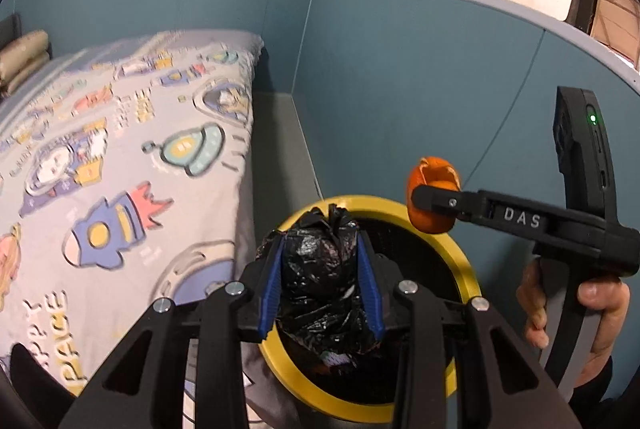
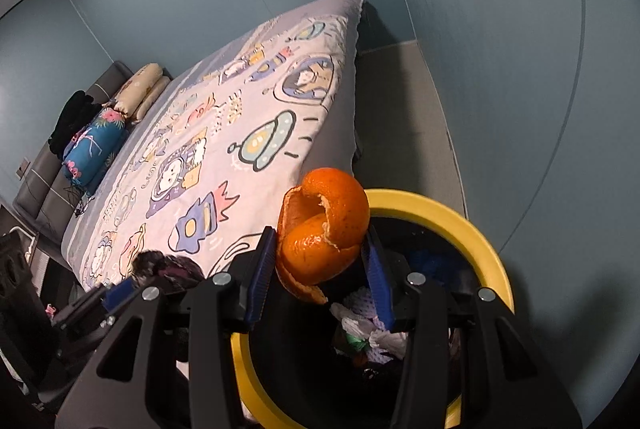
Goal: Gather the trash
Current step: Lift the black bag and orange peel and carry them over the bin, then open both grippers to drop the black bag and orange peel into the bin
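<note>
My left gripper [image 1: 322, 261] is shut on a crumpled black plastic bag [image 1: 320, 277] and holds it over the yellow-rimmed black trash bin [image 1: 468, 261]. My right gripper [image 2: 320, 249] is shut on an orange peel [image 2: 326, 229] and holds it above the same bin [image 2: 480, 229]. The right gripper also shows in the left wrist view [image 1: 430, 203], with the peel [image 1: 432, 189] over the bin's far rim. The left gripper with the bag shows in the right wrist view [image 2: 160, 273]. White and coloured scraps [image 2: 376, 333] lie inside the bin.
A bed with a space-print cover [image 1: 120, 169] stands left of the bin, also in the right wrist view [image 2: 220, 133]. Pillows and a folded blanket [image 2: 96, 145] lie at its head. Blue walls [image 1: 400, 89] close in behind the bin. A grey floor strip [image 2: 400, 117] runs between bed and wall.
</note>
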`<state>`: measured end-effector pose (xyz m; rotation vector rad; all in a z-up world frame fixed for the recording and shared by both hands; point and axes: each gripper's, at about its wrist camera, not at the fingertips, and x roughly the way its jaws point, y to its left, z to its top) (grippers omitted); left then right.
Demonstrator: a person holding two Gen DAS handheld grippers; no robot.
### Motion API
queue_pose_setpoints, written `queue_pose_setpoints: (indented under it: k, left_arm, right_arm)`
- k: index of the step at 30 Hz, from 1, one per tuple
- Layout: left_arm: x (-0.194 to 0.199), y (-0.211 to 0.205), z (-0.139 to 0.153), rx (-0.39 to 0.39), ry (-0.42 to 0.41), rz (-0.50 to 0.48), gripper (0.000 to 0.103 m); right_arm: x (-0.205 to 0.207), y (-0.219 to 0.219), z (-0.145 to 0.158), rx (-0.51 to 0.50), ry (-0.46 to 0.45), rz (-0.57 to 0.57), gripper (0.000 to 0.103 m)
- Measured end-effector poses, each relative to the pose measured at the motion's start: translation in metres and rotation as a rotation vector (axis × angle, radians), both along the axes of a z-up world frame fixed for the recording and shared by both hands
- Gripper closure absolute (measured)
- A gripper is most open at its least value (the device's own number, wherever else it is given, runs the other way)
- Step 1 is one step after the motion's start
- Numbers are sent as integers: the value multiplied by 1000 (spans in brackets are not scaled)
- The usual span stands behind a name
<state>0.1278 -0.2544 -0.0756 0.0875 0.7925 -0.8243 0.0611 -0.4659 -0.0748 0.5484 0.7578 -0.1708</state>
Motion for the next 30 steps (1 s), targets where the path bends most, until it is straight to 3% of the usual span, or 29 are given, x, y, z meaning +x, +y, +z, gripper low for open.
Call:
queue_pose_setpoints:
  k: [12,16,21,30]
  left_arm:
    - [5,-15,-24,9,84,-63,69]
    - [2,-12,-25,2,84,-68,61]
    - [-1,-5,-20,-9,76,-51,46]
    - [3,10,-12,-32,56,-17,45]
  right_arm:
    - [5,-14,-18,39,39,-28,59]
    - [4,-17,-19,51,37,-41,50]
    - [1,-22,-17,51,29,-59,48]
    - [-2,-20,-7,34,5,-60,47]
